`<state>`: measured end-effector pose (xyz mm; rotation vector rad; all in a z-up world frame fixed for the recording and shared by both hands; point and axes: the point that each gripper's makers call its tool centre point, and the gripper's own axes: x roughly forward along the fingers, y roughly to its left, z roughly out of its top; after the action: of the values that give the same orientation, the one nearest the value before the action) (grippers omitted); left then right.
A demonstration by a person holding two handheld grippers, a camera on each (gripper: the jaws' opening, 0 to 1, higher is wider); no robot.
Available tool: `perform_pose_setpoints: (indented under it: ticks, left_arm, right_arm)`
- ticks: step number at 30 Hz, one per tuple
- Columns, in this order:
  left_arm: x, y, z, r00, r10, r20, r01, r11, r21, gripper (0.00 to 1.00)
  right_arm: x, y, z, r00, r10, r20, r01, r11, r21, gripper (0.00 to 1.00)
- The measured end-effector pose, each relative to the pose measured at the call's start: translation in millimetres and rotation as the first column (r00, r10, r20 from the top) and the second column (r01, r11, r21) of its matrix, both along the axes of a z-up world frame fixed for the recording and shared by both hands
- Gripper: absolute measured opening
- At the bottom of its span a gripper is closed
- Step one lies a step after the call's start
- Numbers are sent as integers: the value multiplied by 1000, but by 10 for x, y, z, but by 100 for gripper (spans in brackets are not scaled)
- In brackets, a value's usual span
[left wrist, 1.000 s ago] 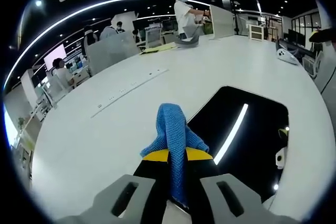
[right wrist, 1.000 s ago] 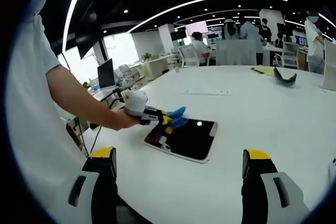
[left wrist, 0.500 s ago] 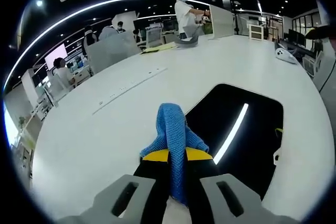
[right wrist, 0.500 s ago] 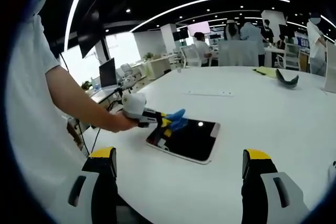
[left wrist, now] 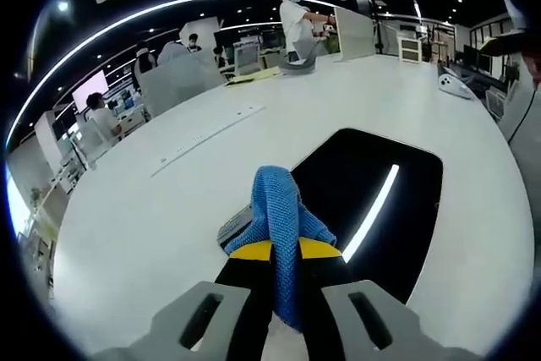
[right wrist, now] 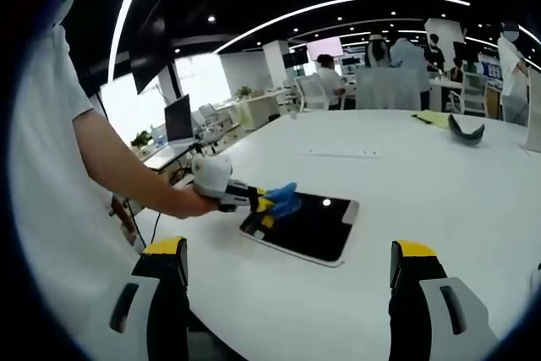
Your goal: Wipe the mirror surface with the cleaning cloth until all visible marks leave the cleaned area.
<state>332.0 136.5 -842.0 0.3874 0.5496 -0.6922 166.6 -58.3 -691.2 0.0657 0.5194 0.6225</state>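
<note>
A dark mirror (right wrist: 308, 227) lies flat on a broad white worktop (right wrist: 439, 209) in an open-plan office, reflecting a ceiling light strip. In the right gripper view, a person's bare forearm (right wrist: 118, 171) reaches out from a white sleeve, the hand (right wrist: 182, 202) holding the left tool (right wrist: 264, 205) low at the mirror's near edge. That tool's yellow-tipped jaws are clamped on a blue cleaning cloth (left wrist: 279, 217) bunched over the glass, while the right tool (right wrist: 287, 281) hovers well apart, its jaws spread wide and holding nothing.
</note>
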Motion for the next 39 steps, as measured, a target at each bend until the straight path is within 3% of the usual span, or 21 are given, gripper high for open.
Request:
perform_pose_setpoints:
  ticks: [39]
  left_arm:
    - [-591,181,-3,1000,12,-1,-12,1000,3,7]
  right_arm:
    - [-54,109,59,998,61,26,-61,998,5,100]
